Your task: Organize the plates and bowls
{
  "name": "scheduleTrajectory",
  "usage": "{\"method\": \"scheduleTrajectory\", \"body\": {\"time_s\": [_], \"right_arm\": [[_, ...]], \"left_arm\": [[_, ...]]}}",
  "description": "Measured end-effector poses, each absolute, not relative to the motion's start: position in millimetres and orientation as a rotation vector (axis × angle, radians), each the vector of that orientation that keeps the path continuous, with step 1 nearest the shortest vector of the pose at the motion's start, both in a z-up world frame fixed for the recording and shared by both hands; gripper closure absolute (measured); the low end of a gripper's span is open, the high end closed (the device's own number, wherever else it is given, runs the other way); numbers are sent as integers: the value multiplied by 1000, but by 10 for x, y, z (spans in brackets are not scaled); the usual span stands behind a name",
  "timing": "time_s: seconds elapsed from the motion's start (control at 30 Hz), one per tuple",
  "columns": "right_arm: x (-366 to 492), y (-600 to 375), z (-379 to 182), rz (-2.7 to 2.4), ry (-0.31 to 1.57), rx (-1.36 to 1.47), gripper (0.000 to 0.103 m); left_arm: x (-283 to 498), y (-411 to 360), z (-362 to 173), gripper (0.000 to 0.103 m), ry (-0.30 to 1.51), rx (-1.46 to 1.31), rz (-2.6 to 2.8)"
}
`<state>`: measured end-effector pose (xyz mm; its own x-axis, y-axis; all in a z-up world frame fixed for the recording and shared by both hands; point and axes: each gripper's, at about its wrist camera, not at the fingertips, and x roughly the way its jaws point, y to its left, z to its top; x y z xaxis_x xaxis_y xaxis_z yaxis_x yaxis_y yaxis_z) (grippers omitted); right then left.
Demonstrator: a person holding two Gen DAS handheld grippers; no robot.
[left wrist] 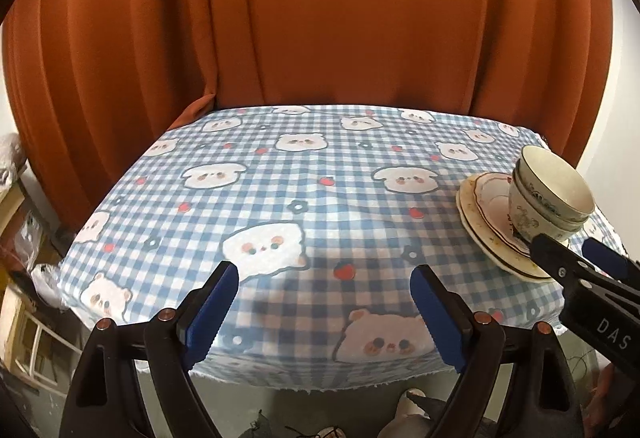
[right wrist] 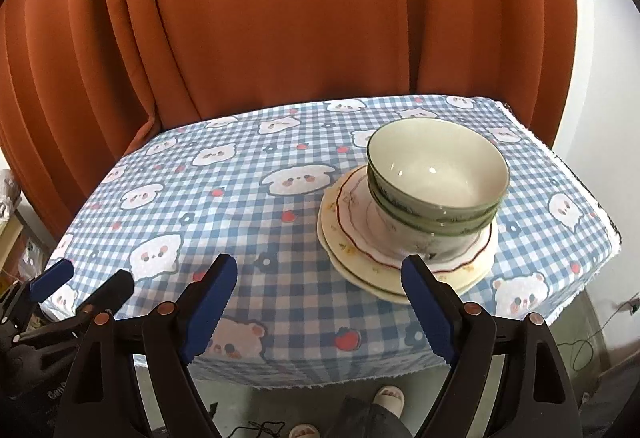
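Note:
Nested bowls (right wrist: 436,182) with green-patterned rims sit on stacked plates (right wrist: 360,238) on the right side of the table; the top plate has a red wavy rim. The same stack shows in the left wrist view, bowls (left wrist: 552,194) on plates (left wrist: 488,214), at the far right. My right gripper (right wrist: 320,278) is open and empty, just in front of the stack's near-left edge. My left gripper (left wrist: 324,290) is open and empty over the table's front middle. The right gripper (left wrist: 576,254) also shows in the left wrist view beside the plates.
The table wears a blue checked cloth (right wrist: 224,206) with bear prints. An orange curtain (right wrist: 280,18) hangs close behind it. The left gripper (right wrist: 84,282) shows at the right wrist view's left edge. Slippered feet (right wrist: 388,398) and cables lie on the floor below the front edge.

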<state>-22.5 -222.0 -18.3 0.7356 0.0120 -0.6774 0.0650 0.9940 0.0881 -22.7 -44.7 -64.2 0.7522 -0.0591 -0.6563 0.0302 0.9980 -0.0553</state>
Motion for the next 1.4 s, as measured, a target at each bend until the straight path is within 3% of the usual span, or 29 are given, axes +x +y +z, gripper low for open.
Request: {"method": "scheduleTrajectory", "body": {"time_s": [0.8, 1.4], "right_arm": [[-326, -2135, -137, -35, 721, 97, 11], [-316, -2145, -133, -45, 723, 94, 11]], "left_arm": [[-345, -472, -532, 5, 652, -21, -87], [-330, -484, -533, 4, 653, -26, -94]]}}
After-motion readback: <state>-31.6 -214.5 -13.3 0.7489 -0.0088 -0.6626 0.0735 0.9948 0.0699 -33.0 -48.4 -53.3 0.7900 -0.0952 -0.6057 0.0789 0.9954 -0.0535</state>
